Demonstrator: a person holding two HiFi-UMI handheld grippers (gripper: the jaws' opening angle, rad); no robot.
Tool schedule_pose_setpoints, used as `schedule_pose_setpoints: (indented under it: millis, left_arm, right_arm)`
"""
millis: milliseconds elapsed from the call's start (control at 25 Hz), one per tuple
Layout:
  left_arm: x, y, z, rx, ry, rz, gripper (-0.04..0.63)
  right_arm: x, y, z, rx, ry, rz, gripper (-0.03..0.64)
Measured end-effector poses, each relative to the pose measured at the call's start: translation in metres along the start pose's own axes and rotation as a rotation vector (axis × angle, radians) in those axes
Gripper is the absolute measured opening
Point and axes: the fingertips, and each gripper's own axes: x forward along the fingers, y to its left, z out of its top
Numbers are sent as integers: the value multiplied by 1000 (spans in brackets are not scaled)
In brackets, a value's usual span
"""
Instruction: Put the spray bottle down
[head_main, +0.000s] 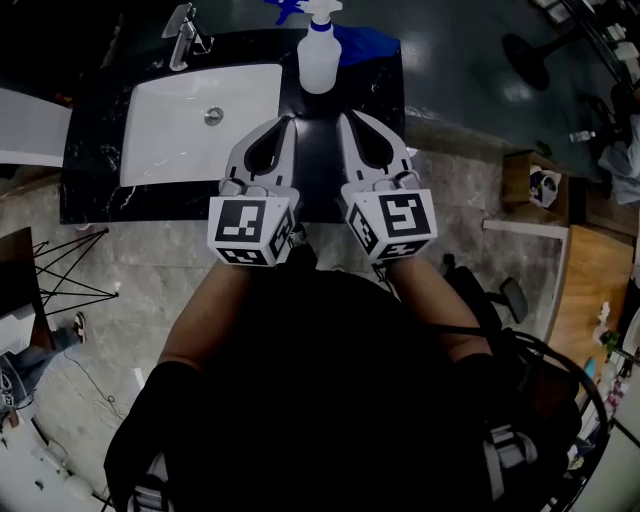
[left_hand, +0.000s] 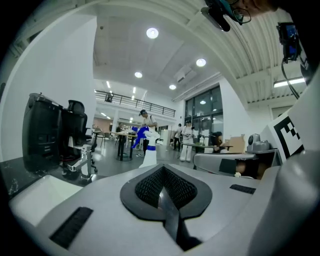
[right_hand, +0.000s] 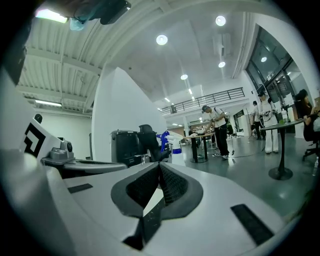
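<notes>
A white spray bottle with a blue collar and blue trigger stands upright on the black marble counter, just right of the white sink. It stands free, with nothing touching it. My left gripper and right gripper are side by side over the counter's front part, pointing at the bottle and a short way from it. Both are shut with nothing between the jaws. The bottle shows beyond the left gripper, and the bottle shows past the right gripper.
A chrome faucet stands behind the sink. Blue cloth lies beside the bottle. To the right are a cardboard box and a wooden table. A wire stand is on the floor at left. People stand at tables far back.
</notes>
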Motion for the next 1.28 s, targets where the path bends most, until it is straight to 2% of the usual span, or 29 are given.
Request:
schedule_pose_setpoints:
  millis: [440, 1280]
  left_arm:
    - [49, 46, 5, 24, 39, -76, -3]
    - [111, 68, 2, 12, 76, -48, -3]
  right_arm:
    - [68, -10, -7, -5, 54, -30, 14]
    - [123, -49, -7, -2, 95, 2, 15]
